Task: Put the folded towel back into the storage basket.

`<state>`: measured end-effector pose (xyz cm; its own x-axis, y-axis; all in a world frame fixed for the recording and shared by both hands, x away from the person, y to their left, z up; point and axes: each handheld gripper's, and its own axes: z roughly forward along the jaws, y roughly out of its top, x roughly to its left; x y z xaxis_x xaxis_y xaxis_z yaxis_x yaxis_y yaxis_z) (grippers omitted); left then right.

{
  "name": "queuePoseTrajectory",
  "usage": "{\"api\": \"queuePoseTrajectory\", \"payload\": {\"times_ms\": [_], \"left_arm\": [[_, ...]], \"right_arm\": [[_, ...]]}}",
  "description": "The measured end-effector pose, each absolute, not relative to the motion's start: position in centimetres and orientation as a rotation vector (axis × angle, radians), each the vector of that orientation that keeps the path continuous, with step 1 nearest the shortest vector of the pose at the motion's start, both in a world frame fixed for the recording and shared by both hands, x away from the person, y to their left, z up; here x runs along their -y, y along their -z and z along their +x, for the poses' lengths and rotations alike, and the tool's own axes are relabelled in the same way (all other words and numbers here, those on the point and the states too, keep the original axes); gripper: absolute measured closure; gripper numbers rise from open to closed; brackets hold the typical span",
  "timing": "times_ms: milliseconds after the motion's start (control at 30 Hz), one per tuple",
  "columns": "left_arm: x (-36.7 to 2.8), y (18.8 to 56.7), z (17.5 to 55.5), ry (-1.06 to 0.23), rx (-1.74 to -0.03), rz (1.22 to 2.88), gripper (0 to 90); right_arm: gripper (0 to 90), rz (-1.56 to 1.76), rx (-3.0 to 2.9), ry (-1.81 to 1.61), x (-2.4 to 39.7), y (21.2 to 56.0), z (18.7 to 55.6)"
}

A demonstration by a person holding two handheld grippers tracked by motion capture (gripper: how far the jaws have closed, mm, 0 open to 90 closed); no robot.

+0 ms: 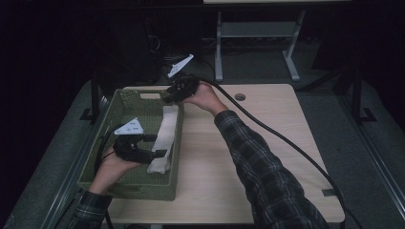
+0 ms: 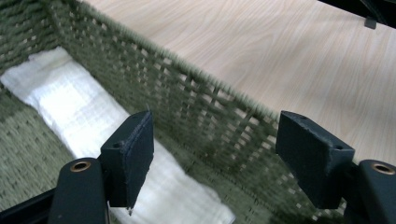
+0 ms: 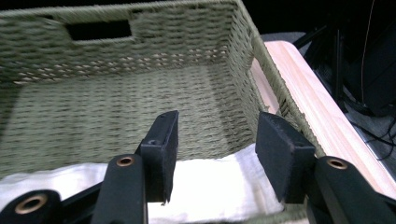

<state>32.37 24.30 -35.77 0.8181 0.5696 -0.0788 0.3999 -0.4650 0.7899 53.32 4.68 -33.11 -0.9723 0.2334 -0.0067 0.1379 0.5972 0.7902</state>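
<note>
On the table (image 1: 267, 157), both grippers gape empty over the towel (image 1: 162, 138).

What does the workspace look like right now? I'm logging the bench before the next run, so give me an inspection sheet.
Surface: pale wood table, bare beside the basket.
Job's things: folded white cloth lying in the green woven basket along its right wall.
Clutter: nothing seen.
Grippers: left gripper open over the cloth; right gripper open at the basket's far corner.
Cables: black cable crosses the table.
Surroundings: dark room, grey table frame behind.
</note>
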Motion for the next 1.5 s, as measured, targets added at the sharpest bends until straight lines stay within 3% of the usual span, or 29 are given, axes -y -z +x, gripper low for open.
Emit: {"api": "queuePoseTrajectory", "payload": {"times_ms": [500,833,1500], "left_arm": [[-19.2,33.2,32.9,-0.299,-0.701,2.14,23.9],[-14.1,32.8,32.4,-0.32,-0.712,2.152,23.1],[-5.9,36.7,31.2,-0.281,-0.656,2.164,21.4]], "right_arm": [[41.0,0.289,-2.708,-1.331,1.2,31.0,50.6],[36.5,0.339,-2.683,-1.336,7.6,30.9,48.5],[27.9,0.527,-2.627,-1.31,17.1,36.4,43.9]]}}
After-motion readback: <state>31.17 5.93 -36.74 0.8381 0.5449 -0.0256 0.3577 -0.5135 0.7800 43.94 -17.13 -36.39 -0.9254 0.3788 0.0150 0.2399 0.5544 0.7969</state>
